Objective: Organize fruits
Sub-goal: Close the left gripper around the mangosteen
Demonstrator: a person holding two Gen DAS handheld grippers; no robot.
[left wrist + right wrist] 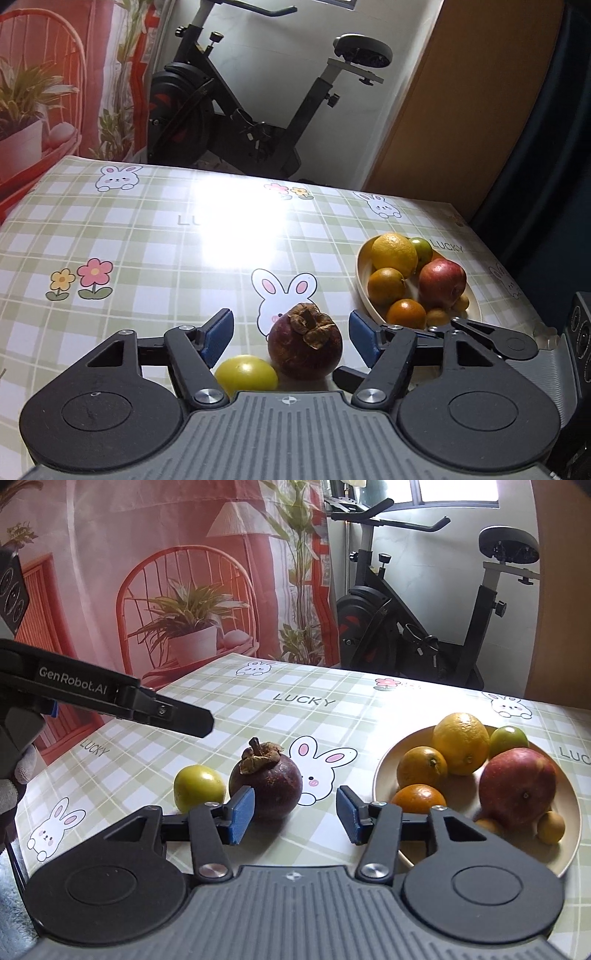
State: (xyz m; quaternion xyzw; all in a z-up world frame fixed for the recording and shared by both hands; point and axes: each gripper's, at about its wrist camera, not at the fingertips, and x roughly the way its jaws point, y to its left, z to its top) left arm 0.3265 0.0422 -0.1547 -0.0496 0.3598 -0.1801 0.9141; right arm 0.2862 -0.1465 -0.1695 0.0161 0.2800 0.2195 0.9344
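Two fruits lie loose on the tablecloth (pixel 258 705), left of the plate (pixel 384 775): a small green fruit (pixel 198 785), smooth and likely slippery, touching a mangosteen (pixel 271 788), probably firm-shelled and best gripped across its round middle, below the brittle cap. Left gripper (pixel 291 334) spread wide, empty, mangosteen between its jaws, untouched. Right gripper (pixel 295 815) likewise released, holding nothing.

Purple mangosteen (pixel 266 781) and green fruit (pixel 198 785) lie beside the fruit-filled plate (pixel 384 771)
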